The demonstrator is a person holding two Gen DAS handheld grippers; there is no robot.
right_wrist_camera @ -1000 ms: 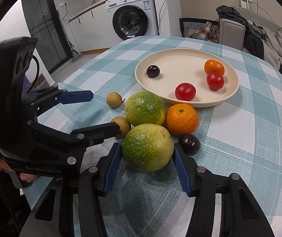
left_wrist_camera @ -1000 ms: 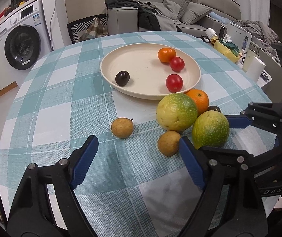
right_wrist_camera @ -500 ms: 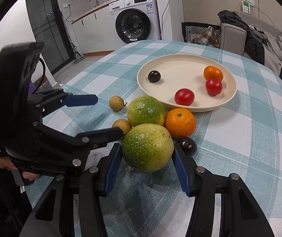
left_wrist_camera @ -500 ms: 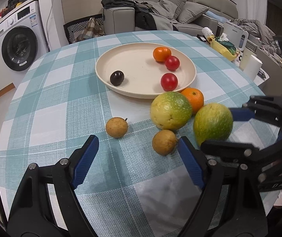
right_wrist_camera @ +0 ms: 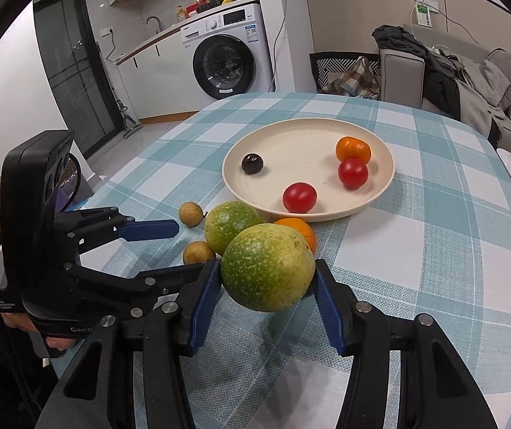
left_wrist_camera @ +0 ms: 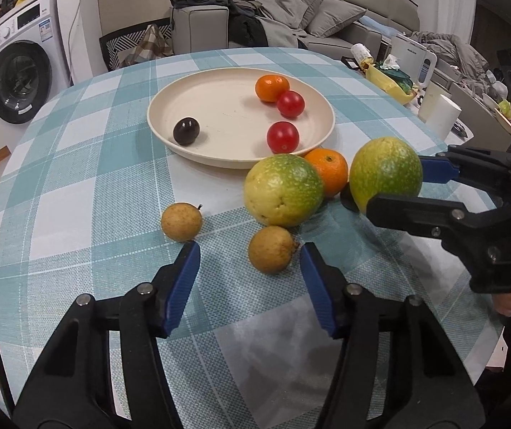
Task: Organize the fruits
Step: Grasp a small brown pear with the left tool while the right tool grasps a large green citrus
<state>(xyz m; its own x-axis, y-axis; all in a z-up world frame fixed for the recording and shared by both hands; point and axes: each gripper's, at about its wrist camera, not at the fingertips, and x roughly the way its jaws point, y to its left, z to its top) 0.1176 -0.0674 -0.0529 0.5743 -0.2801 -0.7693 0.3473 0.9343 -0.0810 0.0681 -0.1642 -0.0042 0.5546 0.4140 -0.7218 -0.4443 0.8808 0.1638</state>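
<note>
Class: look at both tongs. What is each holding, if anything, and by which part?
The right tongs grip a green fruit by its two sides. The left tongs are closing, holding nothing.

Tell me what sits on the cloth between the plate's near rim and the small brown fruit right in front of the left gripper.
In the left wrist view, a big green-yellow fruit lies between the plate and the small brown fruit, with an orange beside it.

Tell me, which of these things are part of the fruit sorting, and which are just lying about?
Part of the job:
- plate holding tomatoes, a small orange and a dark plum
- green fruit gripped by the right gripper
- second green fruit, orange and two brown fruits on the table

Lying about:
- washing machine
- sofa with clothes
</note>
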